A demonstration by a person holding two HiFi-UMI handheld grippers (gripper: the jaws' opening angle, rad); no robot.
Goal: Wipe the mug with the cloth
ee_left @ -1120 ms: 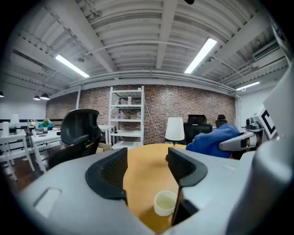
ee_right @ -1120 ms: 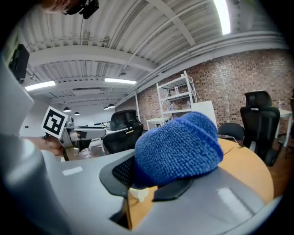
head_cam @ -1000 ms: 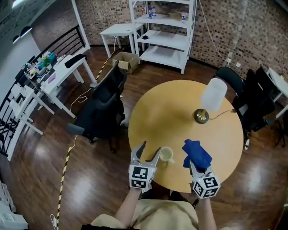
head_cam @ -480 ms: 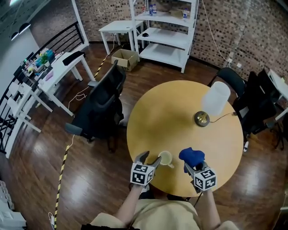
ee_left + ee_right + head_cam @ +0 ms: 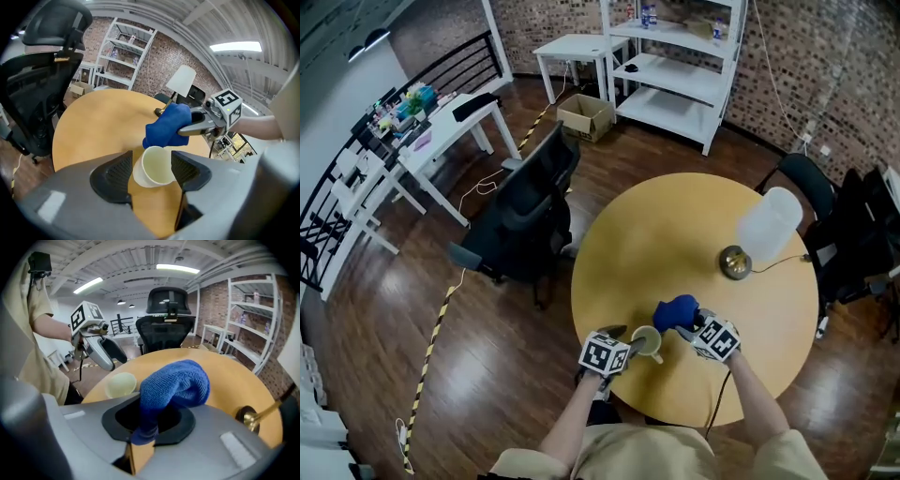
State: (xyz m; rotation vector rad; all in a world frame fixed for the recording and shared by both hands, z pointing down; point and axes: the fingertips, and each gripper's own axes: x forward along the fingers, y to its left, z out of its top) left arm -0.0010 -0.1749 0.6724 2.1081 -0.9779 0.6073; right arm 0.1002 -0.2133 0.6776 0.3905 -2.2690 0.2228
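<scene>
A pale yellow mug [image 5: 648, 342] stands near the front edge of the round wooden table [image 5: 675, 225]. My left gripper [image 5: 630, 343] has come down around it. In the left gripper view its jaws have just been closing, and both pads touch the sides of the mug [image 5: 154, 165]. My right gripper [image 5: 694, 324] is shut on a blue cloth [image 5: 675, 312], which bulges out past the jaws just right of and behind the mug, close to its rim. The right gripper view shows the cloth [image 5: 176, 383] pinched low between the jaws, with the mug [image 5: 121, 383] and left gripper [image 5: 101, 350] beyond.
A lamp with a brass base [image 5: 734, 262] and white shade [image 5: 769, 223] stands at the table's right, its cord running off the edge. A black office chair [image 5: 525, 216] is left of the table. White shelves [image 5: 675, 66] and small tables stand further back.
Both grippers came down toward the table. The left one moved in around the mug and narrowed on it. The right one carried the cloth left, up next to the mug.
</scene>
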